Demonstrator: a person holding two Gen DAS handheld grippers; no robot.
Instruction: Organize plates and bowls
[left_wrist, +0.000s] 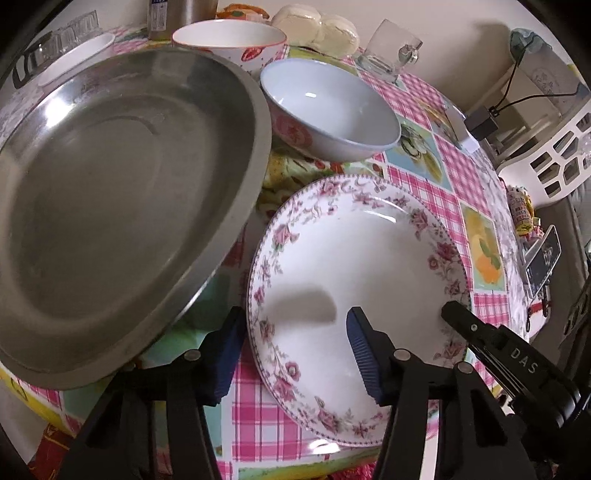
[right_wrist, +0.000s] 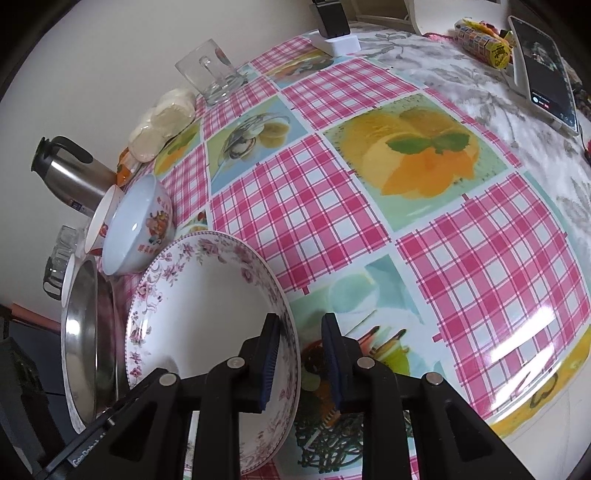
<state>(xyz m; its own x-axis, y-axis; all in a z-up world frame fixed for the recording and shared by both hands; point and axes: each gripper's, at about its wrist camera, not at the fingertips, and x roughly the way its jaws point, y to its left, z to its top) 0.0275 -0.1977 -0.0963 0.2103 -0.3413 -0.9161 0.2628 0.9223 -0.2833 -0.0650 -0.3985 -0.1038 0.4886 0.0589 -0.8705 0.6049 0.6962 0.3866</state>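
A deep white plate with a pink floral rim (left_wrist: 351, 240) (right_wrist: 207, 314) lies on the checked tablecloth. My left gripper (left_wrist: 295, 314) is open and straddles its near left rim, one blue pad outside and one over the white inside, neither pressing. My right gripper (right_wrist: 301, 317) is open astride the right rim, and a strip of cloth shows between the rim and the outer pad. One of its black fingers (left_wrist: 458, 317) shows in the left wrist view. A large steel plate (left_wrist: 110, 203) (right_wrist: 83, 332) sits just left of the floral plate. Behind stand a pale blue bowl (left_wrist: 332, 110) (right_wrist: 136, 225) and a red-rimmed bowl (left_wrist: 229, 40).
A glass mug (left_wrist: 391, 48) (right_wrist: 210, 70), a bag of white buns (left_wrist: 321, 29) and a steel flask (right_wrist: 70, 173) stand along the wall. A phone (right_wrist: 546, 70) rests at the table's far right. A white basket (left_wrist: 554, 155) sits beyond the table edge.
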